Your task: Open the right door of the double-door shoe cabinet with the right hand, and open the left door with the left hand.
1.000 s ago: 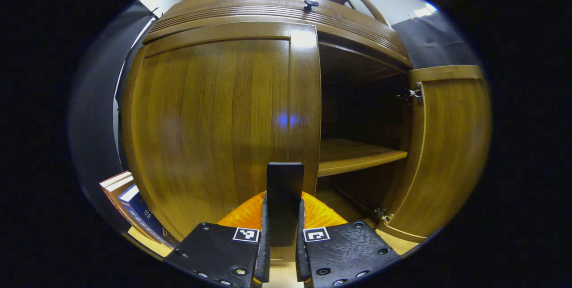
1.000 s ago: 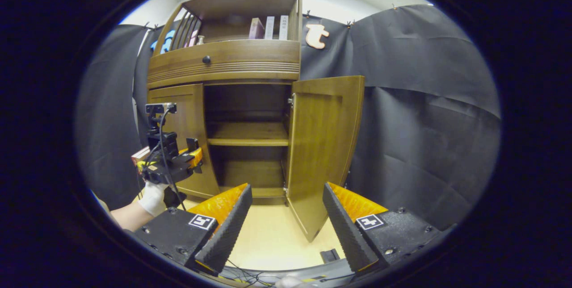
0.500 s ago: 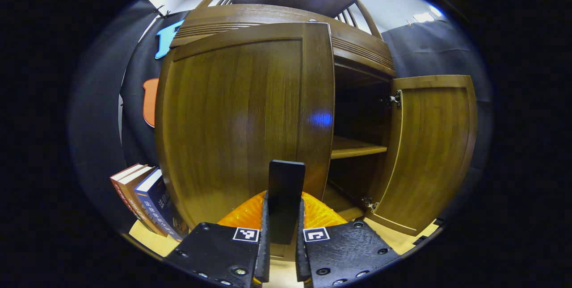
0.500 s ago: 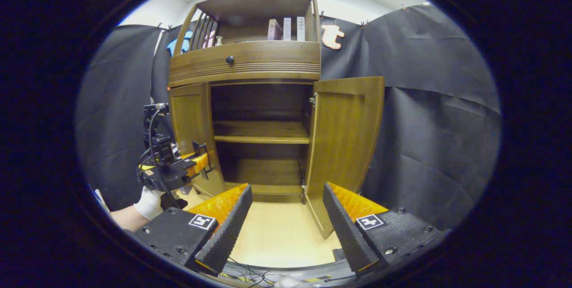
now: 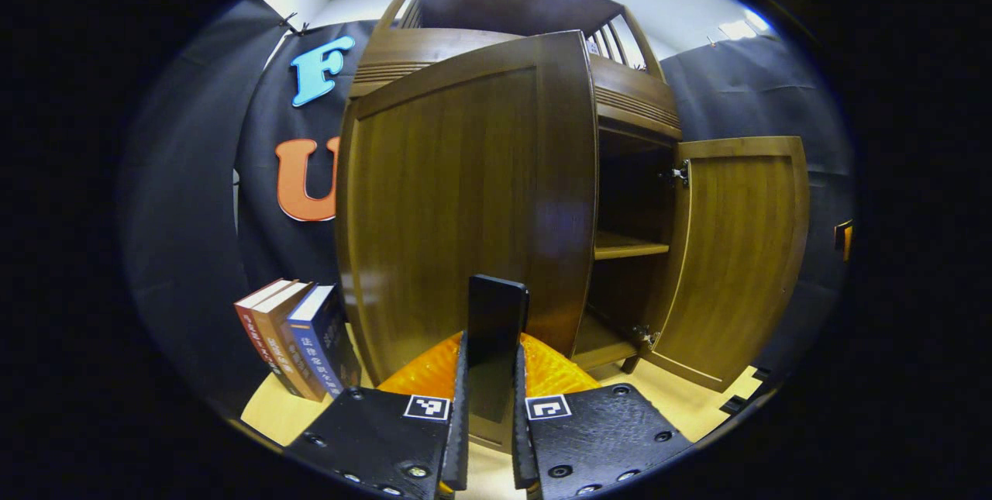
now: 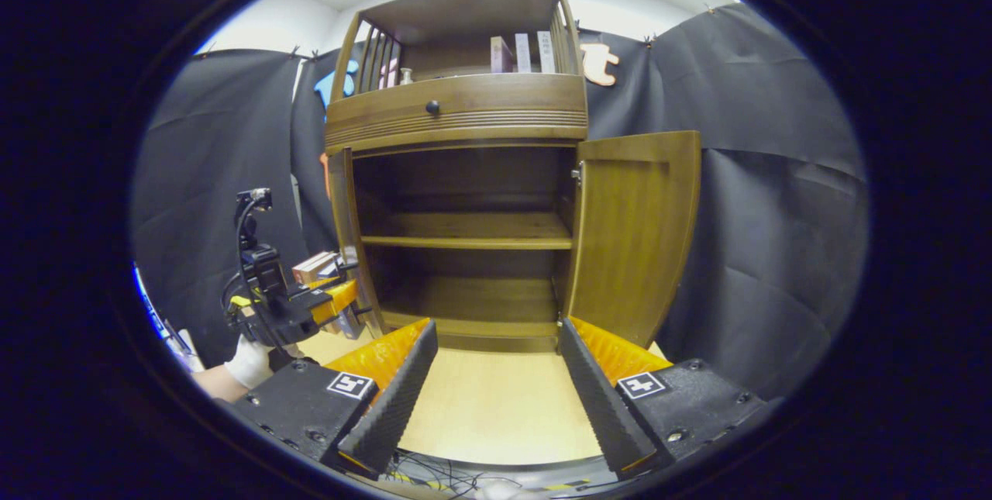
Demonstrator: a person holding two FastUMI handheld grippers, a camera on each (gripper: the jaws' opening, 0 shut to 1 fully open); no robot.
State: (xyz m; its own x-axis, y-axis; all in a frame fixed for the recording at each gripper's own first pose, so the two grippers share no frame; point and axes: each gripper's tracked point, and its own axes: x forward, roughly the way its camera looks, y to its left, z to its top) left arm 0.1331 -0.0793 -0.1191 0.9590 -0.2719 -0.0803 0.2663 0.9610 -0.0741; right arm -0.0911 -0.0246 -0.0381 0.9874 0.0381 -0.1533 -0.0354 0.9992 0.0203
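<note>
Doors on the shoe cabinet [image 6: 457, 116] both stand swung out as I read my two feeds. In the left gripper view, my left gripper [image 5: 488, 438] sits at 6 o'clock with its fingers [image 5: 462, 407] drawn close together, pinching the lower edge of the left door [image 5: 465, 198] near a dark flat handle [image 5: 496, 314] that rises between them. That door fills the centre of the view, angled out from the cabinet front. At 3 o'clock from it I see the right door [image 5: 736, 252], wide open on its hinge [image 5: 680, 173], with the dark interior and a shelf [image 5: 628, 246] between the two doors. A few books [image 5: 298, 333] stand leaning on the floor at 8 o'clock, against the black cloth wall.

In the right gripper view, my right gripper [image 6: 496, 384] is at 6 o'clock, fingers [image 6: 399, 391] spread wide apart, gripping nothing, above the pale floor [image 6: 496, 407] and well apart from the cabinet. The right door [image 6: 632, 229] stands out at 2 o'clock. The left door [image 6: 345, 236] shows nearly edge-on at 10 o'clock. At 8 o'clock I see the left gripper [image 6: 341, 302] at that door's lower edge, with a gloved hand [image 6: 248, 360] under it. A drawer with a dark knob [image 6: 432, 107] sits above the opening at 12 o'clock, and more books [image 6: 523, 53] stand on the top shelf.
</note>
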